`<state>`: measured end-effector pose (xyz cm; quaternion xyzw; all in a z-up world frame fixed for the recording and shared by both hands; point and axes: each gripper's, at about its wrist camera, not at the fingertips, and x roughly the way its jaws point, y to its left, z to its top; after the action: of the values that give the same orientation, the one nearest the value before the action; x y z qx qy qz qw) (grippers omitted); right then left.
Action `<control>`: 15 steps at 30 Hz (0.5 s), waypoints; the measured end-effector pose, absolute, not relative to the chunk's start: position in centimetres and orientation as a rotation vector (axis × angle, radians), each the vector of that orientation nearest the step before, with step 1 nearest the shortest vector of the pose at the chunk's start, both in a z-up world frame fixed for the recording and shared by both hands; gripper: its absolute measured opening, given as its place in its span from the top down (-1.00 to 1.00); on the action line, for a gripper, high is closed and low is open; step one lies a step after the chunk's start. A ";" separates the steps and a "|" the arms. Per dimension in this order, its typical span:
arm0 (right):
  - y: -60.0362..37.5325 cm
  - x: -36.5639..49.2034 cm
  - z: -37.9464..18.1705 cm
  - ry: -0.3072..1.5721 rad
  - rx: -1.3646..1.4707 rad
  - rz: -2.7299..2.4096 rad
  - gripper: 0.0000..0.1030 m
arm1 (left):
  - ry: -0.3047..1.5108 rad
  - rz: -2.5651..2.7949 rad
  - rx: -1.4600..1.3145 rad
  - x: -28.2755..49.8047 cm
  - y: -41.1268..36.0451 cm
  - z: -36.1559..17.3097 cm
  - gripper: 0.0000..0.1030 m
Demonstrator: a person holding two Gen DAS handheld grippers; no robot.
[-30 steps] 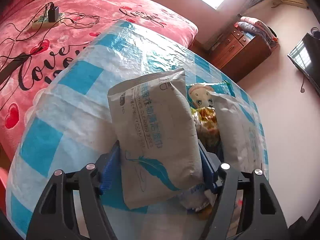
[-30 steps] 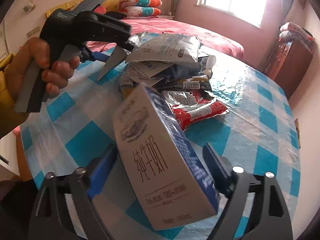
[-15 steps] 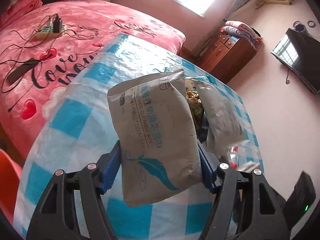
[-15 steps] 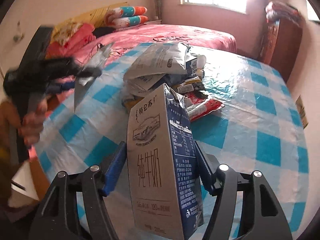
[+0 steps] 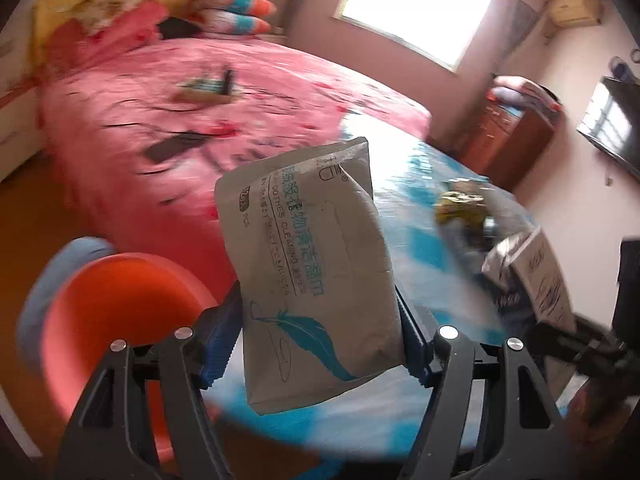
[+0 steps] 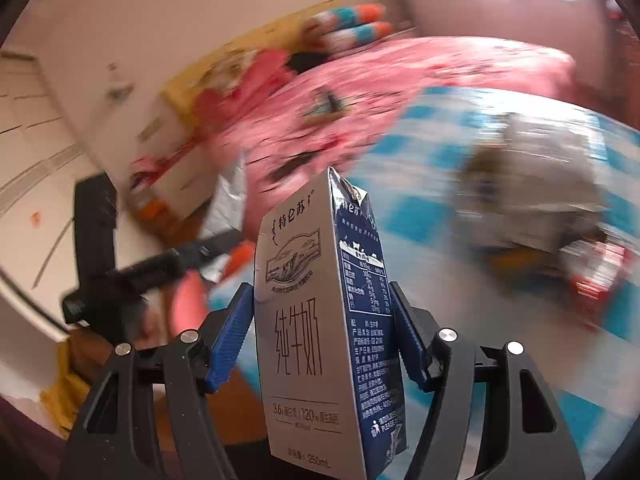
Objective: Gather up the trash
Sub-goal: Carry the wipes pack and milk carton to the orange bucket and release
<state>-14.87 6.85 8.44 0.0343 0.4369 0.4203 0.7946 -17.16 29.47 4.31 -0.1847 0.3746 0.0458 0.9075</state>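
Note:
My left gripper (image 5: 320, 340) is shut on a grey wet-wipes packet (image 5: 312, 264) with a blue feather print, held in the air off the near edge of the table. My right gripper (image 6: 322, 332) is shut on a blue-and-white milk carton (image 6: 320, 340), held upright above the table edge. The carton and right gripper also show at the right of the left wrist view (image 5: 540, 276). A blurred pile of wrappers (image 6: 532, 200) lies on the blue-checked tablecloth (image 6: 420, 216); it shows in the left wrist view too (image 5: 464, 208).
An orange round bin or stool (image 5: 116, 320) stands low on the left, beside the table. A pink bed (image 5: 200, 120) lies behind the table. A wooden dresser (image 5: 516, 140) and a TV (image 5: 616, 120) are at the far right. The other gripper's black handle (image 6: 132, 272) shows left.
Both grippers have swung left, away from the trash pile and toward the table's edge, each keeping its item. The orange bin has come into the left wrist view. The views are motion-blurred.

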 end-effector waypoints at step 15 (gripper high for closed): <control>27.4 -15.2 3.5 1.075 -0.020 1.180 -0.35 | 0.816 0.376 -0.511 -23.8 41.6 -2.5 -0.47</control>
<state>-15.17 27.38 3.55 -0.0090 0.4823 0.5291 0.6981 -23.79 41.64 -2.52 -0.2442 0.3902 0.1796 0.8694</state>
